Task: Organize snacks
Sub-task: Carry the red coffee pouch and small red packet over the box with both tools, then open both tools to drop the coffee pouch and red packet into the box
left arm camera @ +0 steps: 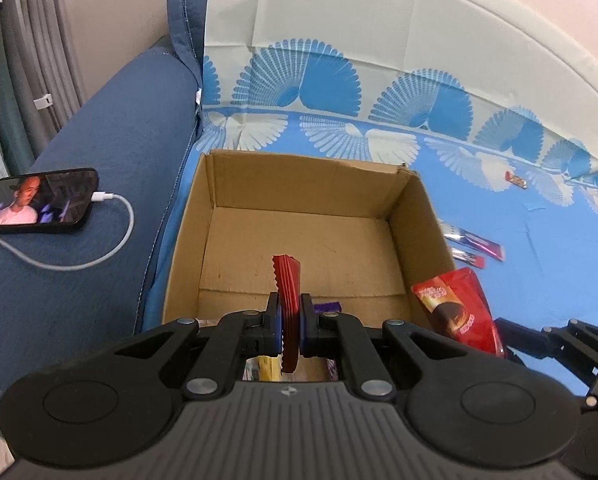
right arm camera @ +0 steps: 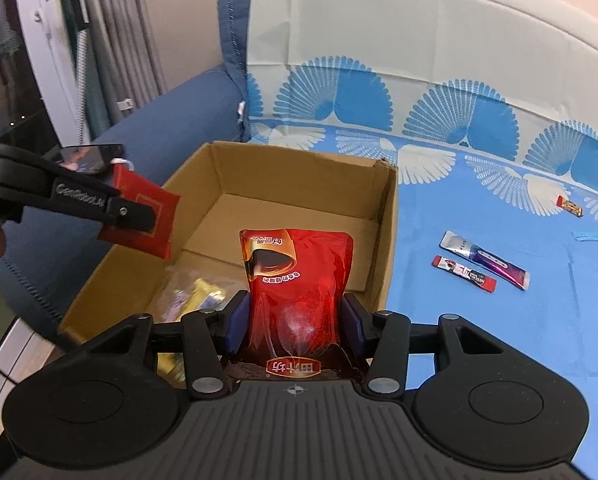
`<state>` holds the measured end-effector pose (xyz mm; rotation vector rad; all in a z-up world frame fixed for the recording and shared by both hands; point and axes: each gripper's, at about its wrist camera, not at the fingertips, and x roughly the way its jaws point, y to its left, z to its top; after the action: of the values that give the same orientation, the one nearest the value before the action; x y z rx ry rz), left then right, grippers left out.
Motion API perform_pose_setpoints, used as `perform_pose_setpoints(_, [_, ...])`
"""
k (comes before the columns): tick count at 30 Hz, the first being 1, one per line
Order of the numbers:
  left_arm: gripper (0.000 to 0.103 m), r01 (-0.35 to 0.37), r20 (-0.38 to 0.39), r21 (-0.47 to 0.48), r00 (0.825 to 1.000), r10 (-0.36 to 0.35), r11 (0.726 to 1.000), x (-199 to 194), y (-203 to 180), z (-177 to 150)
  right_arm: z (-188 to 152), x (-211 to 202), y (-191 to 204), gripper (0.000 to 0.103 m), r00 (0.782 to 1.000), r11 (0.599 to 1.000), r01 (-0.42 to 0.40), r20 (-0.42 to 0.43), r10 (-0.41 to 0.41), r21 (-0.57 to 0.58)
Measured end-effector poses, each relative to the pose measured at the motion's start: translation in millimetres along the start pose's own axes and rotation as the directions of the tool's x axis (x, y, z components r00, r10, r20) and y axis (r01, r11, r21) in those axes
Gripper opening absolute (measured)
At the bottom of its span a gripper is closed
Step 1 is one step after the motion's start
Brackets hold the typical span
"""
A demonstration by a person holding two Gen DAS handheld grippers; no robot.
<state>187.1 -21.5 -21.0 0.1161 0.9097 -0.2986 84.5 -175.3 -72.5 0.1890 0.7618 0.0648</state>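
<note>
Red foil fills both tools. A flat red packet (left arm camera: 288,312) stands edge-on between the pads of the left gripper (left arm camera: 290,322), which is clamped on it; the packet's serrated top pokes up ahead of the fingertips, above the near end of the cardboard box (left arm camera: 299,196). Seen from the right wrist, this same packet (right arm camera: 145,216) hangs over the box's left wall. The right gripper (right arm camera: 295,320) is clenched on a larger red pouch (right arm camera: 297,292) with a dark cup printed on it, held upright over the box's near right corner; from the left wrist the pouch (left arm camera: 459,312) shows just to the right of the left tool.

Inside the box, under the tools, lie a few yellow and purple wrapped snacks (right arm camera: 195,292). Further right of the box, on the blue fan-patterned sheet (right arm camera: 499,320), rest a silver-purple stick (right arm camera: 485,260) and a red-black stick (right arm camera: 463,274) side by side, with a small red candy (right arm camera: 570,205) well beyond. Left of the box, a phone (left arm camera: 39,200) with a white cable (left arm camera: 111,232) lies on the blue sofa arm (left arm camera: 99,160).
</note>
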Motion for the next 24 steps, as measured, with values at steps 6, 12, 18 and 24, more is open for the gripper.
perform_pose_setpoints(6, [0.008,-0.017,-0.021,0.003,1.0,0.017,1.0,36,6,16,18,38,-7,0.052,1.0,1.0,0.016,-0.004,-0.016,0.005])
perform_pose_setpoints(12, [0.008,-0.038,-0.026,0.022,0.999,0.038,0.999,67,9,35,35,72,-12,0.052,1.0,1.0,0.025,-0.004,-0.025,-0.003])
perform_pose_setpoints(18, [0.019,-0.071,0.027,0.034,0.997,0.07,0.997,80,13,62,63,95,-25,0.071,0.998,0.999,0.023,0.057,-0.025,0.037])
perform_pose_setpoints(24, [0.103,-0.169,0.153,-0.028,0.973,0.171,0.985,56,18,53,71,85,-33,0.091,0.994,0.997,0.044,0.099,-0.051,0.068])
